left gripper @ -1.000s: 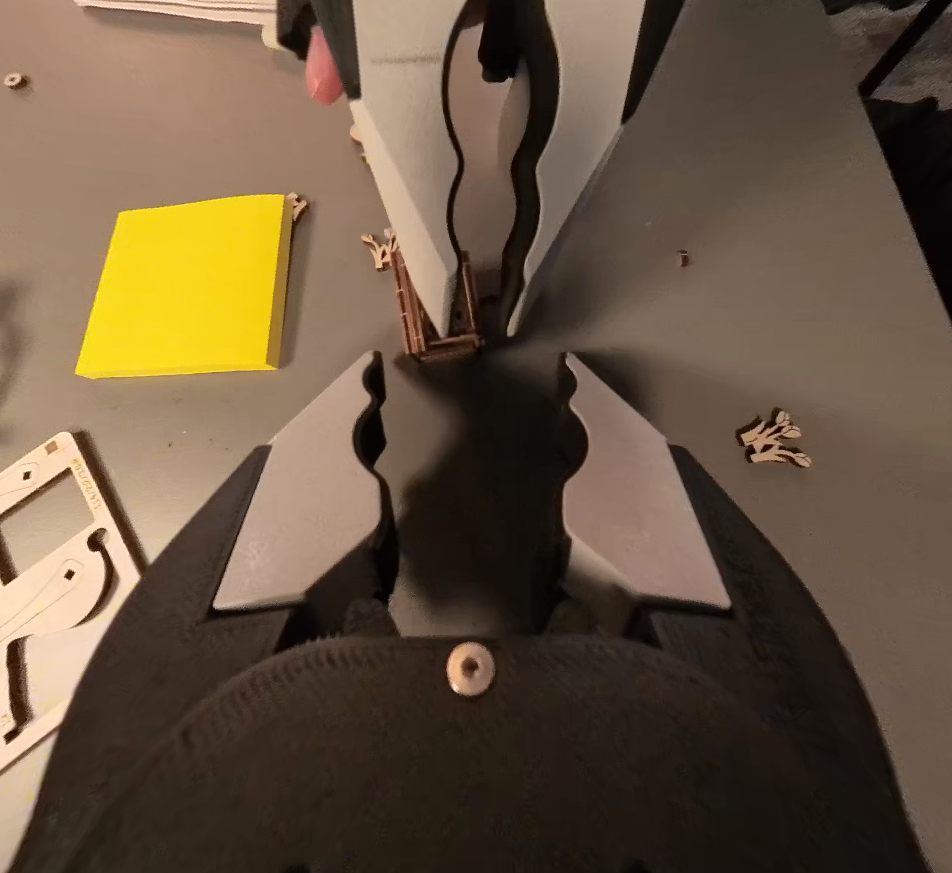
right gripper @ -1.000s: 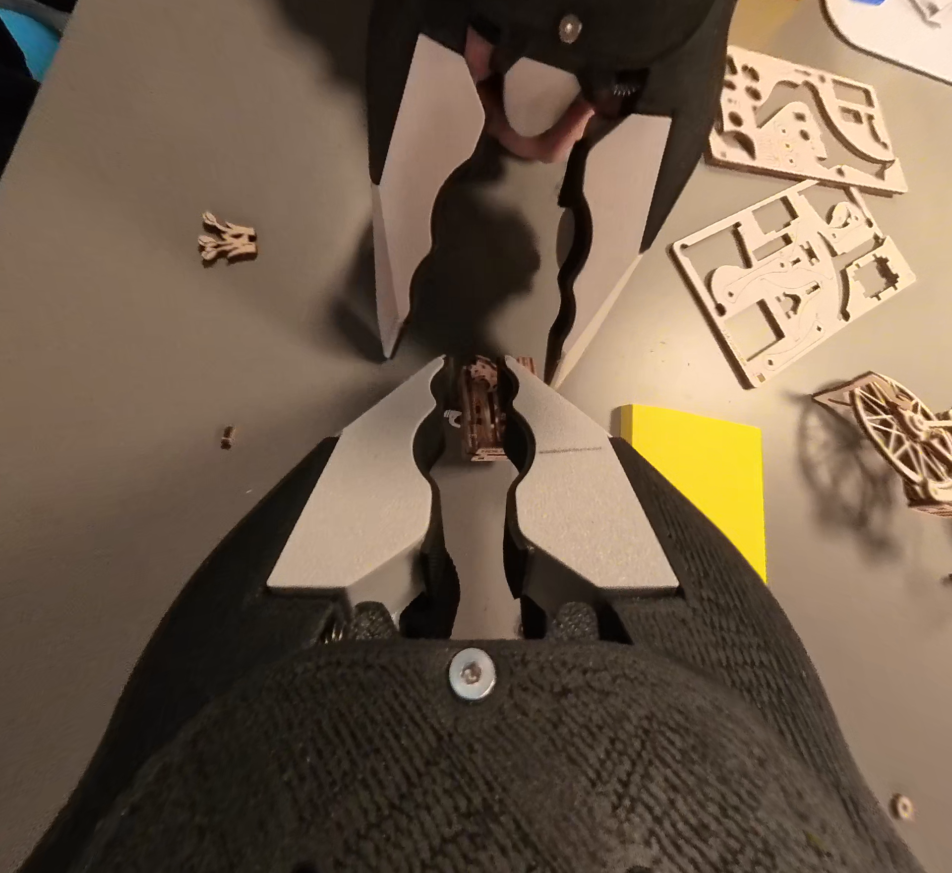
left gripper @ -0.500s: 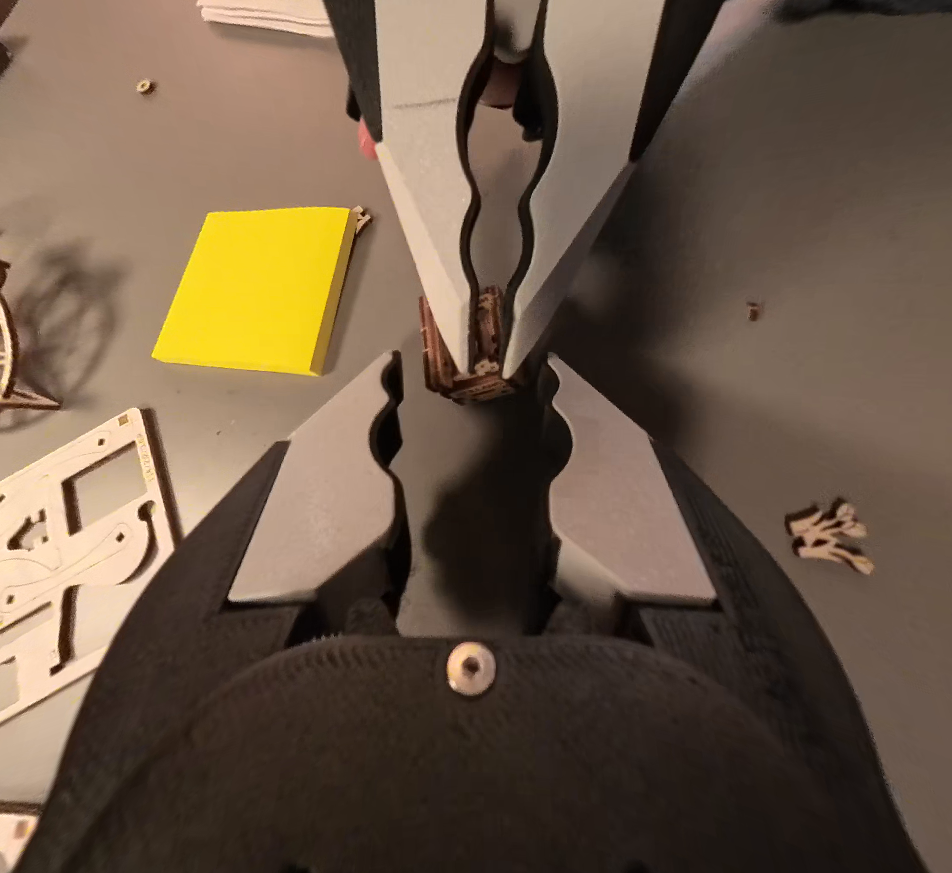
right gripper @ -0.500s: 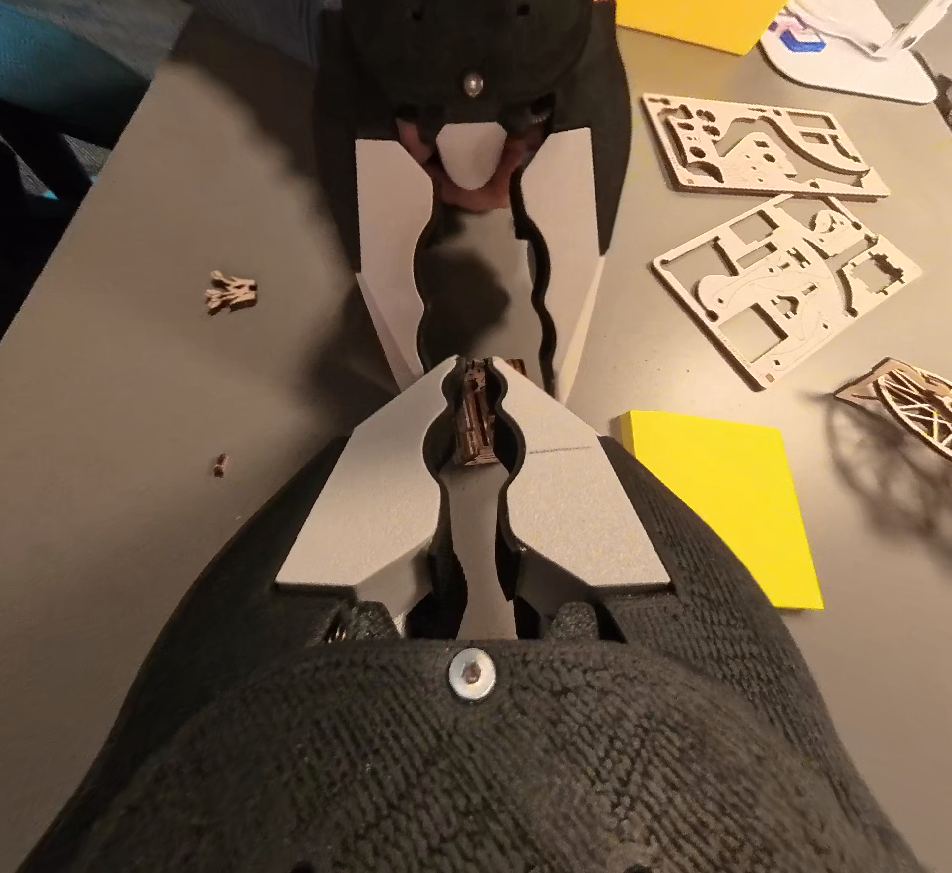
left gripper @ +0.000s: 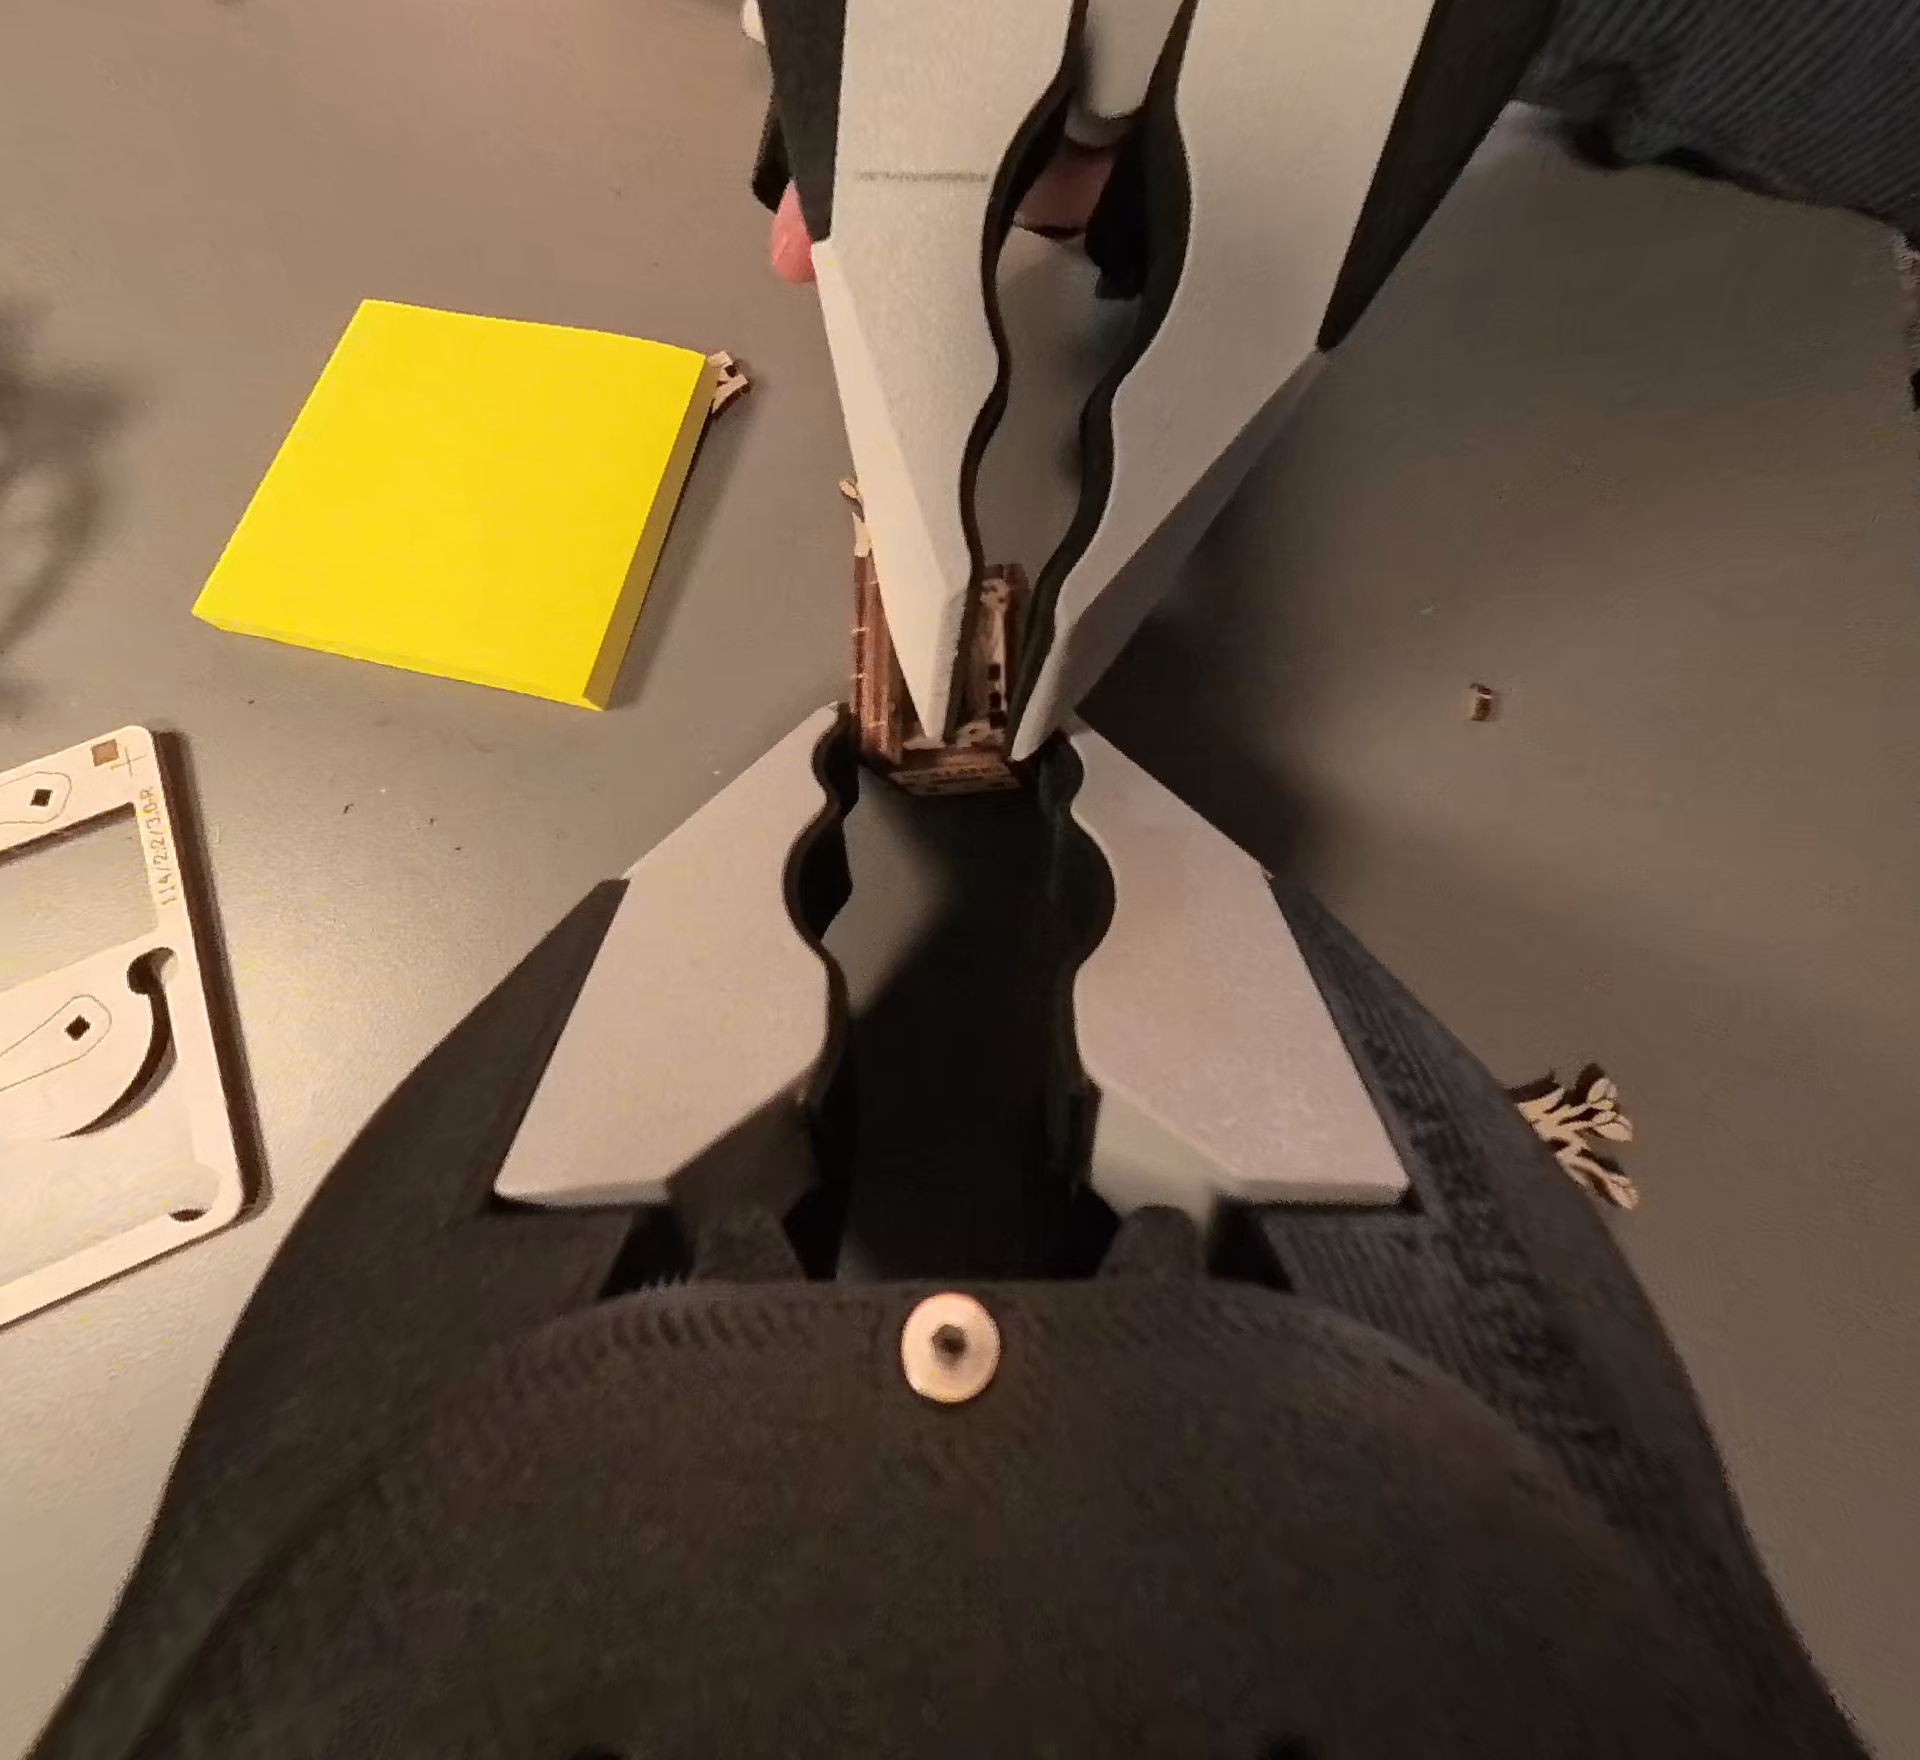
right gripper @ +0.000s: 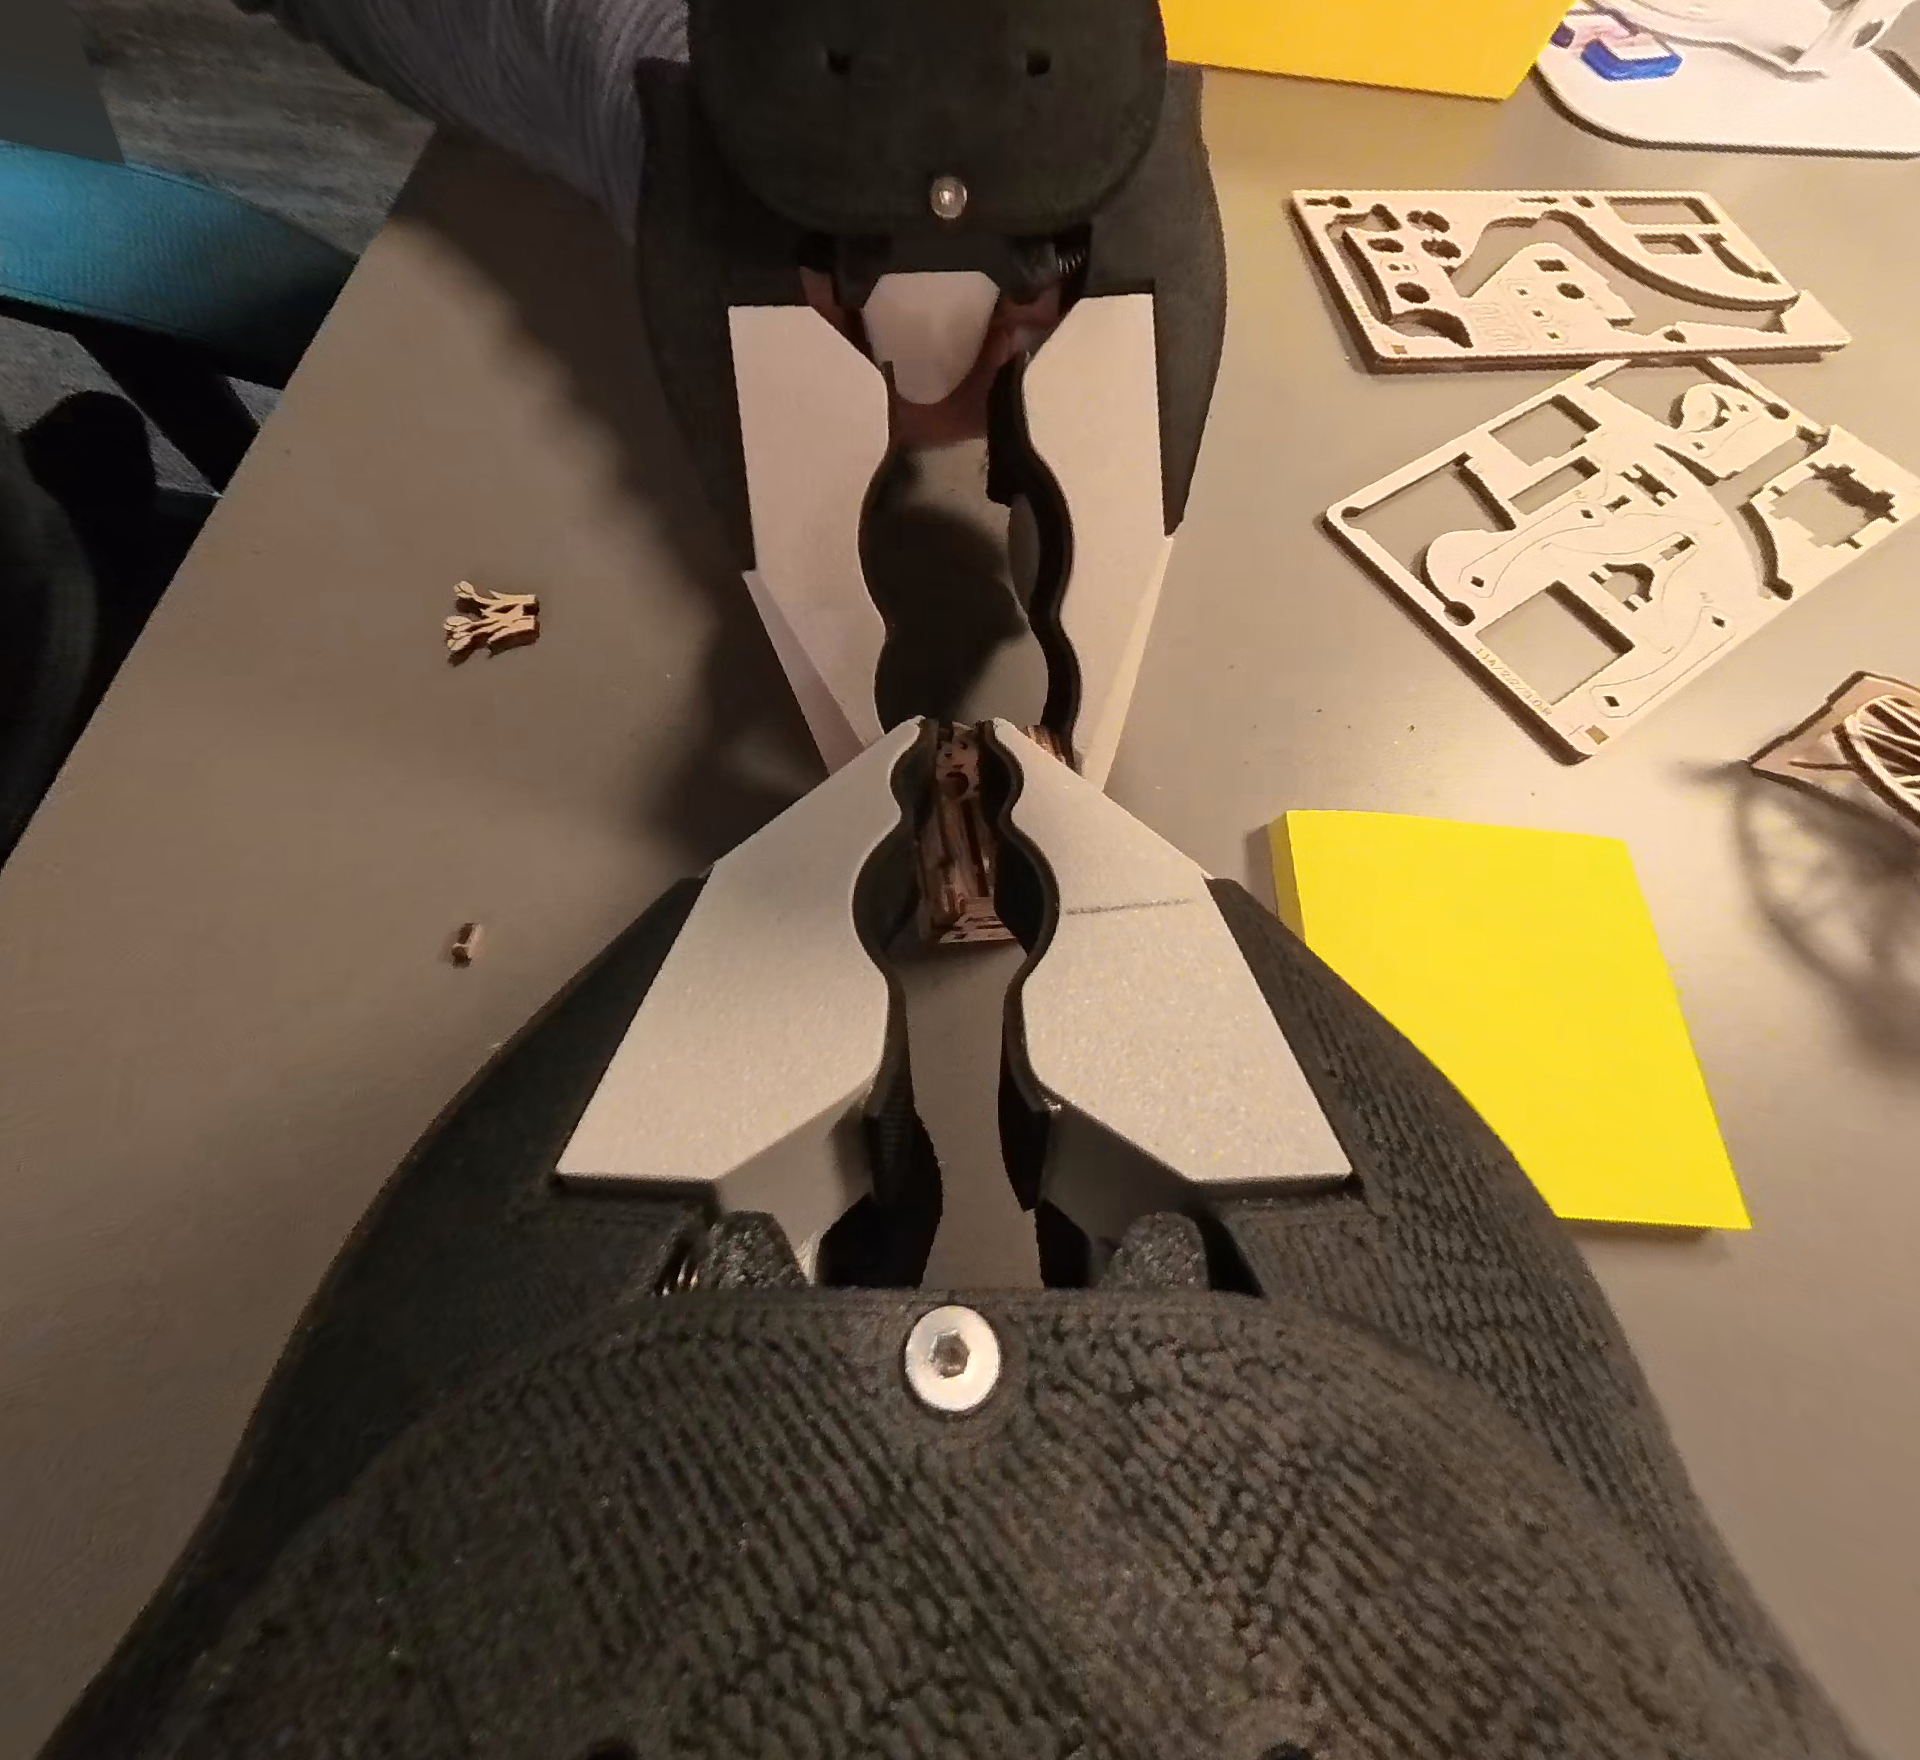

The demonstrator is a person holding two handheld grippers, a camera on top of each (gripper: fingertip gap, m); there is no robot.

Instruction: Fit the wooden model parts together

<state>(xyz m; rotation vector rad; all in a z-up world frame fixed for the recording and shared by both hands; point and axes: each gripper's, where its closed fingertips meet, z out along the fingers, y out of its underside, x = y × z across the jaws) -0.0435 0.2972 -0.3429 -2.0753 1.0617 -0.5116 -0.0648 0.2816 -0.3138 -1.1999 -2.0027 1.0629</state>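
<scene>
Wooden block point(right gripper: 961, 853), small and brown, sits pinched in the right hand-held gripper point(right gripper: 956, 734), low over the grey tabletop point(left gripper: 1558, 567). Left hand-held gripper point(left gripper: 951, 754) is spread, tips flanking the block's end, not gripping. Risks, I'd say: left closes off-centre and twists the block out of the right's narrow pinch, or tips collide. Loose bits point(right gripper: 494, 619) nearby could get knocked.

Office desk point(right gripper: 260, 879) — sticky notes point(right gripper: 1496, 1014), swivel chair point(right gripper: 125, 245)
</scene>
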